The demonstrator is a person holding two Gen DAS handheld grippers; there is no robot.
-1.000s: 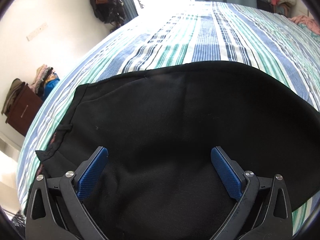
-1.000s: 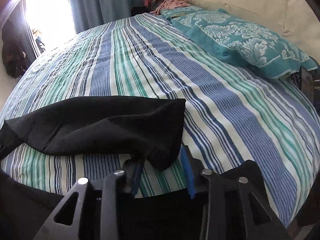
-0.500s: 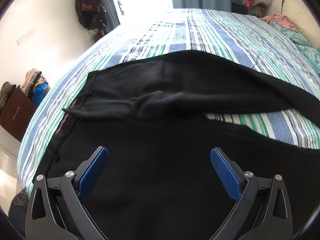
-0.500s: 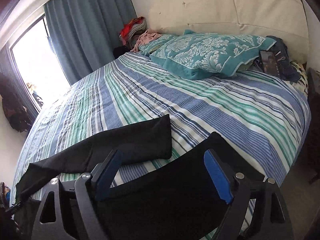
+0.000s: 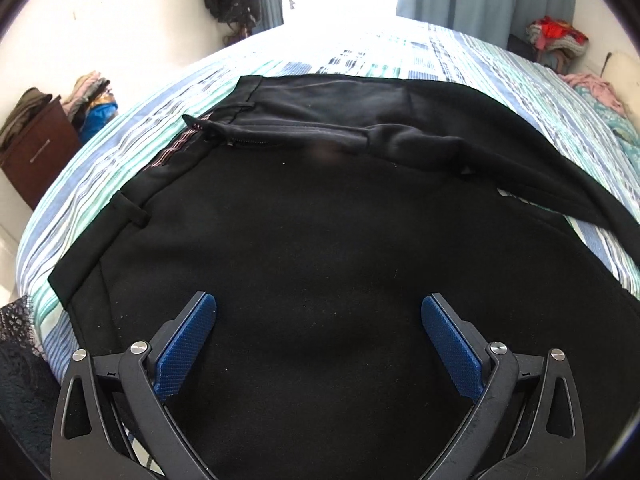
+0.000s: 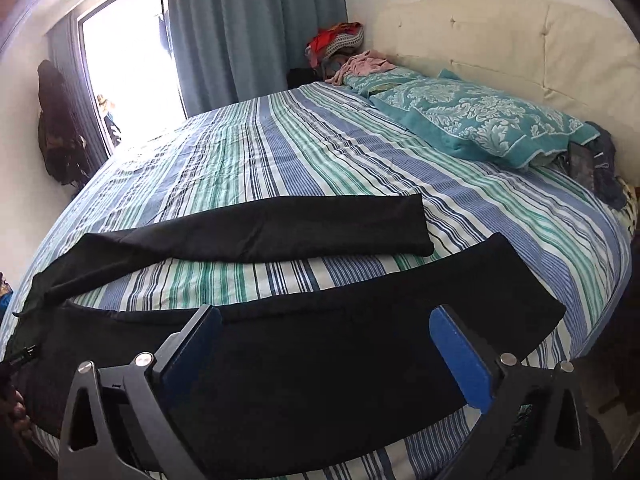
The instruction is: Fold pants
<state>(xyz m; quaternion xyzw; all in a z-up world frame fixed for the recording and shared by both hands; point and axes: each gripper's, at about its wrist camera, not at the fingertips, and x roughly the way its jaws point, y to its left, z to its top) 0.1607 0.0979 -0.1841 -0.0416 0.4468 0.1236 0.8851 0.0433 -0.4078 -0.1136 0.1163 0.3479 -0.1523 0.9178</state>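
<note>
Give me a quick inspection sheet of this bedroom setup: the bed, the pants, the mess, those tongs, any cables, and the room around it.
Surface: striped bed cover, mostly bare.
Job's things: black pants spread flat, legs apart; far leg, near leg.
Clutter: teal pillow; pink garment by the cream headboard; dark device.
Grippers: left tongs open over the pants, holding nothing; right tongs opening, empty, over the near leg.
Cables: nothing seen.
Surroundings: blue curtain, bright window, brown cabinet with piled clothes.
</note>
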